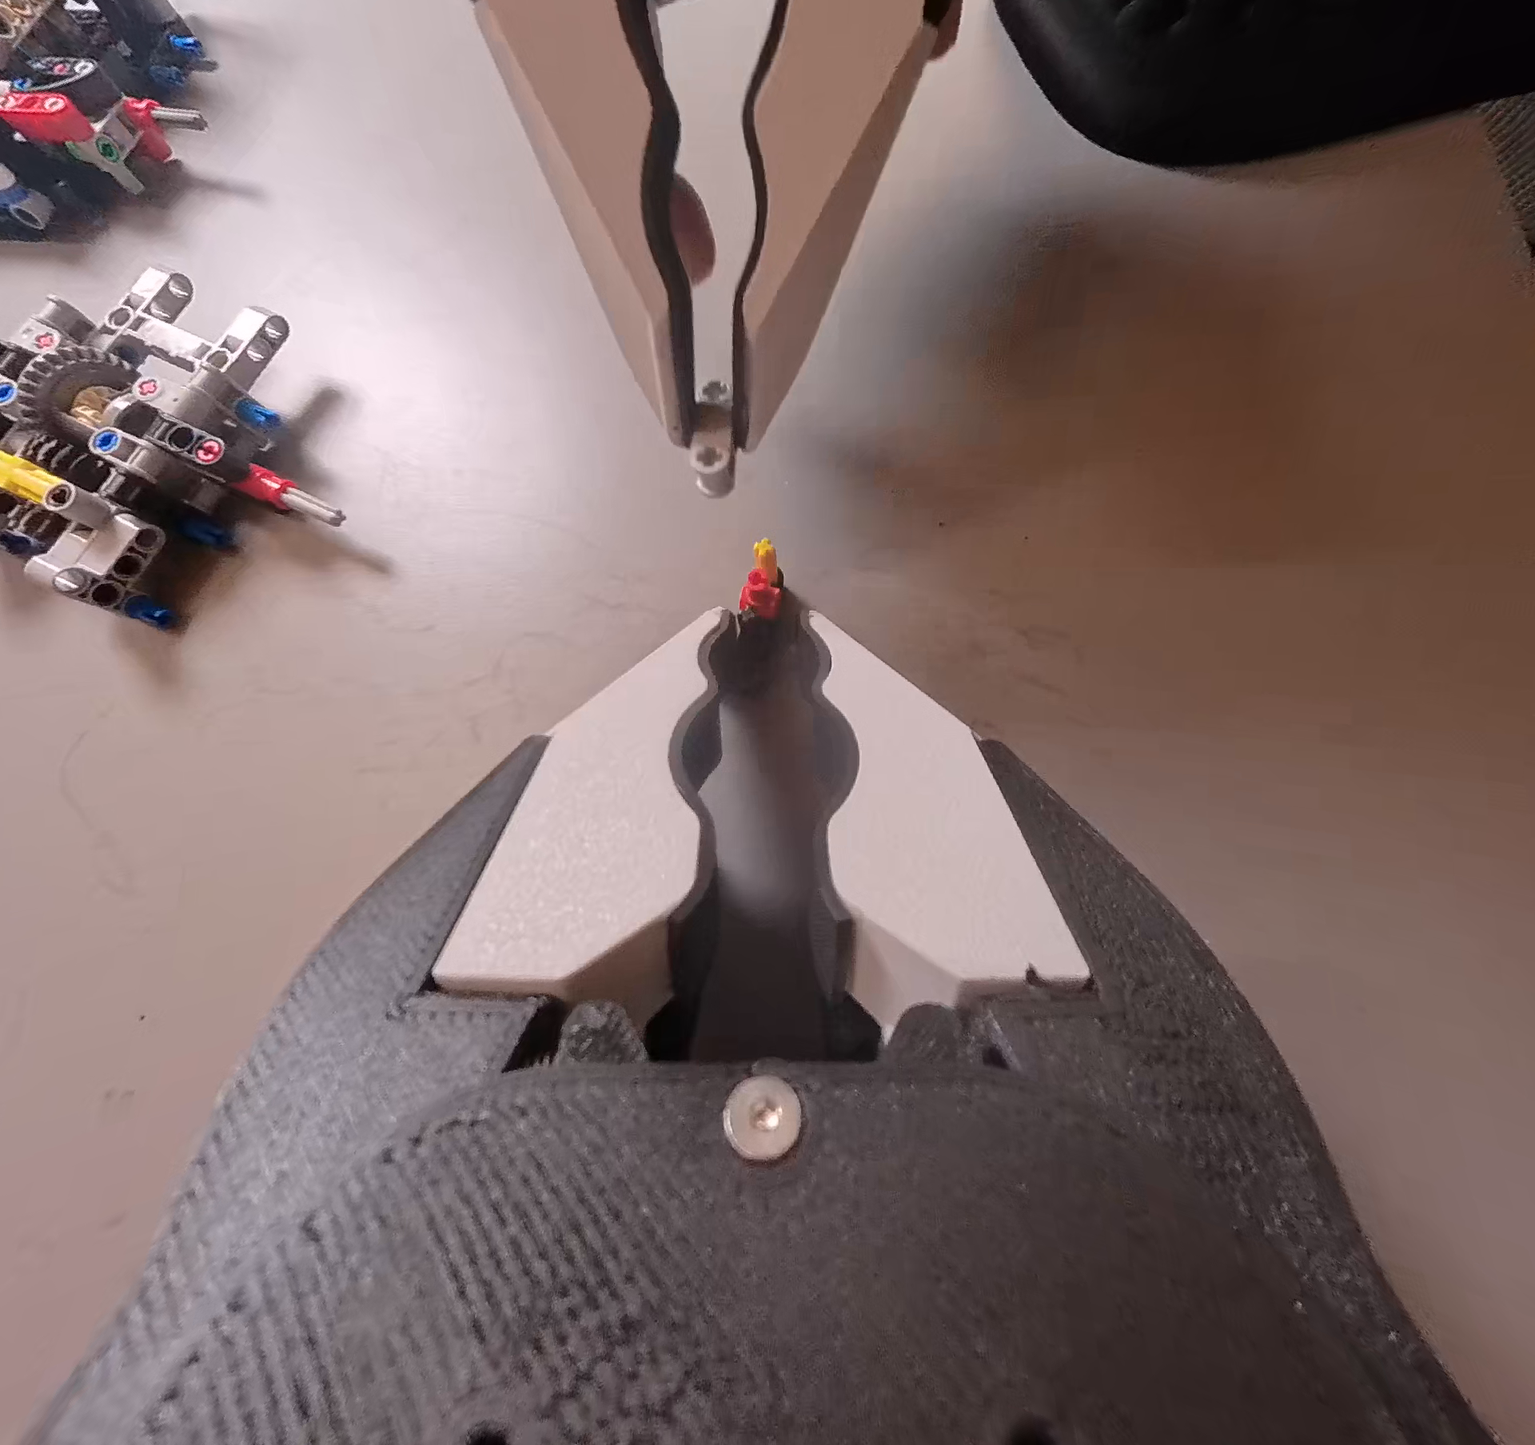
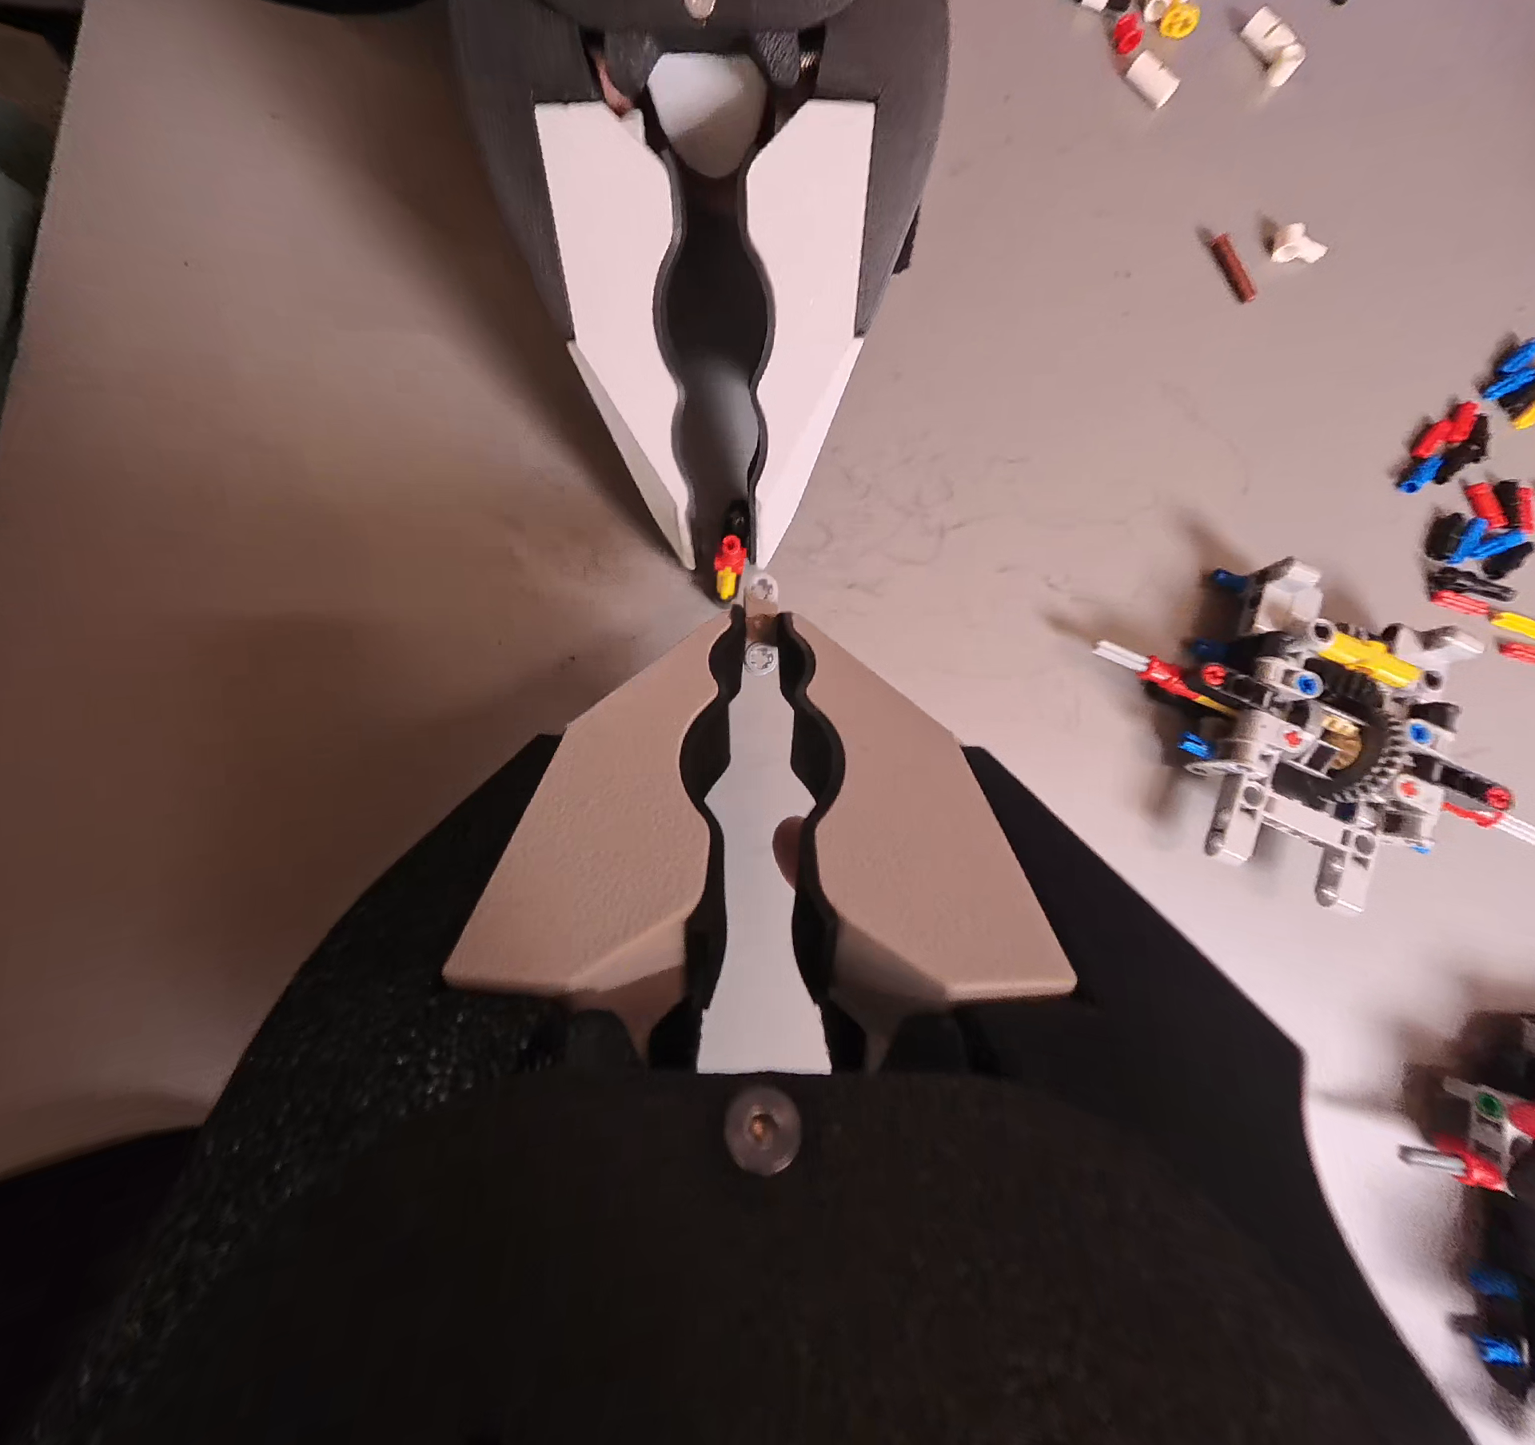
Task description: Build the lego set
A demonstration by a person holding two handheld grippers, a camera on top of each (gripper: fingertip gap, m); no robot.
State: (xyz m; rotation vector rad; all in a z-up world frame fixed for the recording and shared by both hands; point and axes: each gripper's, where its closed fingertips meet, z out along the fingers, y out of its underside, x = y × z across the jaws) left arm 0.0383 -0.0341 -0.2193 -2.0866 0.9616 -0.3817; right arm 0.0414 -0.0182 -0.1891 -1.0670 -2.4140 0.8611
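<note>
Readable writing: I am finding none anywhere I am looking.
Stickers on the far model: I am seeing printed marks there, too blurred to be making out.

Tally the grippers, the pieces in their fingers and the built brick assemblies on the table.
Grippers: 2, left gripper, right gripper
Held pieces: 2, red-yellow-black piece, grey connector
Built assemblies: 2, gear assembly, second assembly
Total: 6
</note>
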